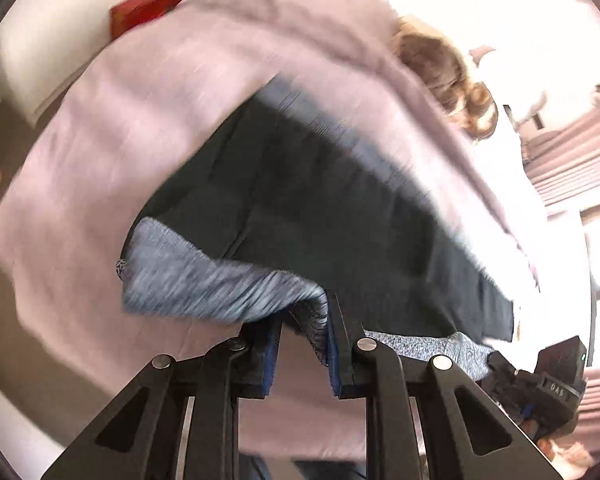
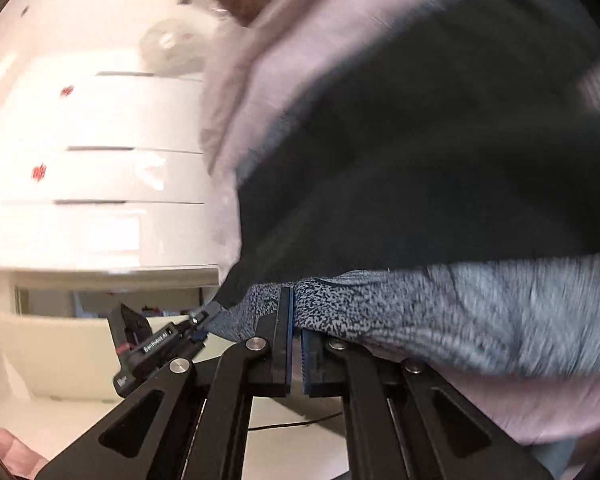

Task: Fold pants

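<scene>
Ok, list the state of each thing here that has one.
Pants: spread on the pink sheet, grey-lined edge lifted.
Left tongs: shut on the pants' grey edge.
Right tongs: shut on the pants' grey edge.
Drawers: closed.

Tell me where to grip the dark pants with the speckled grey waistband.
Grip the dark pants by the speckled grey waistband, one claw toward each end, coming in from the near edge. That thick, firm band runs straight along the edge, and both claws already pinch it.
</scene>
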Tool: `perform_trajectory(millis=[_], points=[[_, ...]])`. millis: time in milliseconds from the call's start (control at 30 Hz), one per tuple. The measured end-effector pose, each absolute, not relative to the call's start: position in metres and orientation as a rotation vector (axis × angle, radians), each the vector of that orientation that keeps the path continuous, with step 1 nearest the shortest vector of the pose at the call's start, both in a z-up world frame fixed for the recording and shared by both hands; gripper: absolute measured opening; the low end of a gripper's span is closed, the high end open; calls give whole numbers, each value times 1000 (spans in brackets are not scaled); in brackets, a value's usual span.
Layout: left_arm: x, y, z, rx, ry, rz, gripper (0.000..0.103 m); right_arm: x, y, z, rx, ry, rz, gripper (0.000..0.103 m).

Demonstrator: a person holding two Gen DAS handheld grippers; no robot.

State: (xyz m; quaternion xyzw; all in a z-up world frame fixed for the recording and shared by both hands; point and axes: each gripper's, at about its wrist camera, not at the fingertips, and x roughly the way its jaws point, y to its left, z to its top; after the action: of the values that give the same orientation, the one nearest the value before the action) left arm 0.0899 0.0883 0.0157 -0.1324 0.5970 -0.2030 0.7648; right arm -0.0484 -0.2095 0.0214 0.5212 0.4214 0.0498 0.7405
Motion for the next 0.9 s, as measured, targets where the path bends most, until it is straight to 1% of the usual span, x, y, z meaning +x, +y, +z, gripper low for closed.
perform_trajectory(millis=[67, 167, 233, 267, 300, 333, 367, 400, 533, 600, 633, 667, 700, 800, 900], points=[[114, 68, 23, -252, 1243, -462, 22, -19, -231, 33, 1086, 937, 133, 4], [156, 40, 23, -202, 1170, -486, 22, 23, -264, 30, 1039, 971, 134, 4], [182, 23, 12, -147, 1141, -463, 32, 45, -282, 16, 1026, 992, 127, 4], [193, 13, 6, -116, 1129, -440, 44, 64, -288, 6, 1027, 1012, 125, 5], [205, 4, -4, -86, 1113, -417, 58, 82, -292, -4, 1025, 1027, 111, 5], [214, -3, -12, -64, 1101, -396, 63, 88, -296, -11, 1020, 1037, 101, 6], [225, -9, -23, -37, 1094, -363, 71, 99, -301, -22, 1019, 1056, 88, 8], [232, -11, -32, -23, 1100, -347, 74, 105, -307, -31, 1020, 1070, 77, 8], [248, -13, -69, 62, 1164, -267, 74, 115, -322, -59, 1082, 1074, 27, 9], [249, -7, -67, 77, 1155, -246, 74, 106, -327, -52, 1150, 1033, 29, 16], [248, -5, -62, 75, 1155, -246, 74, 101, -329, -47, 1160, 1008, 35, 38], [245, -4, -53, 90, 1150, -246, 74, 93, -331, -34, 1165, 971, 45, 68], [238, -6, -44, 115, 1139, -267, 74, 84, -333, -21, 1162, 949, 50, 74], [208, -22, -15, 196, 1103, -378, 74, 39, -339, 20, 1095, 907, -10, 75], [168, -52, 0, 233, 1131, -529, 74, -19, -349, 44, 1032, 904, -122, 75]])
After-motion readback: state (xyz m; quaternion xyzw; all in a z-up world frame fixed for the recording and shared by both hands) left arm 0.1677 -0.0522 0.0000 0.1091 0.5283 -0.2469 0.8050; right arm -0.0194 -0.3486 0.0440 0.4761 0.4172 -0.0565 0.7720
